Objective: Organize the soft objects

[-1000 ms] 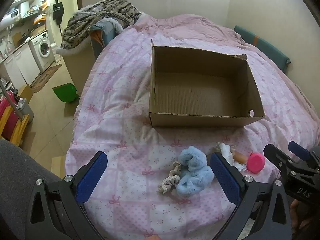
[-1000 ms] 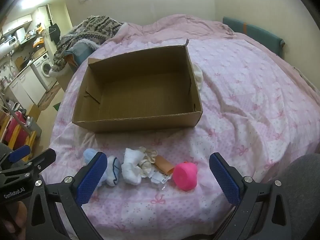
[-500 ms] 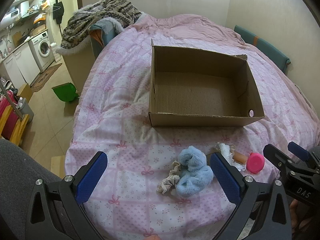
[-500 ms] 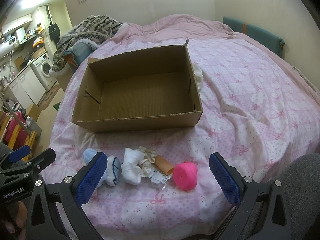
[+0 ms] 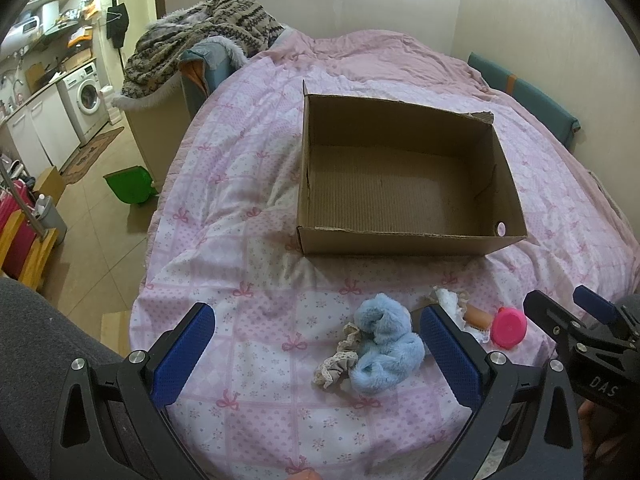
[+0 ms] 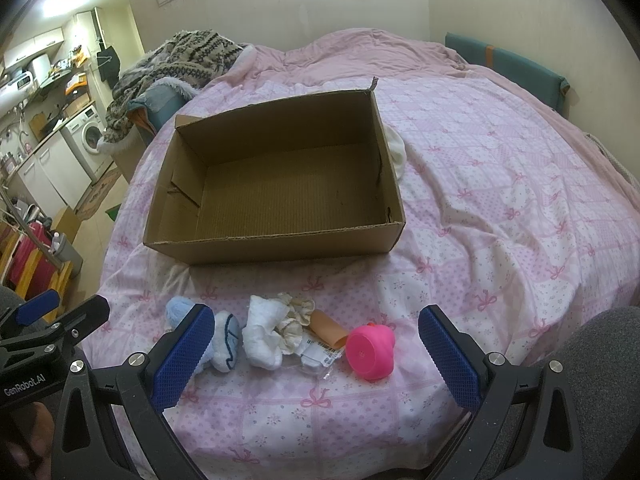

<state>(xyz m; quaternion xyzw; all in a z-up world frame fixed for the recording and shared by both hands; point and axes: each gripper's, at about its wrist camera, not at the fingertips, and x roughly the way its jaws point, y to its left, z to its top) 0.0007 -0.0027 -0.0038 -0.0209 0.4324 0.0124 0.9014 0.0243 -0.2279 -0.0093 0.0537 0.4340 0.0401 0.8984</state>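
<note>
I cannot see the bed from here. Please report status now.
Left gripper and right gripper: jaws open, empty. Fluffy blue sock on the pink quilt, brown cardboard box empty. Nothing in the way.

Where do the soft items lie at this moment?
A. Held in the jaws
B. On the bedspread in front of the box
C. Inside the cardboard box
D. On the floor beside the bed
B: the blue fluffy item, white sock and pink toy lie on the bedspread in front of the empty cardboard box.

cardboard box (image 6: 280,240) open-topped, empty, bedspread (image 6: 500,220) beside it bare
</note>
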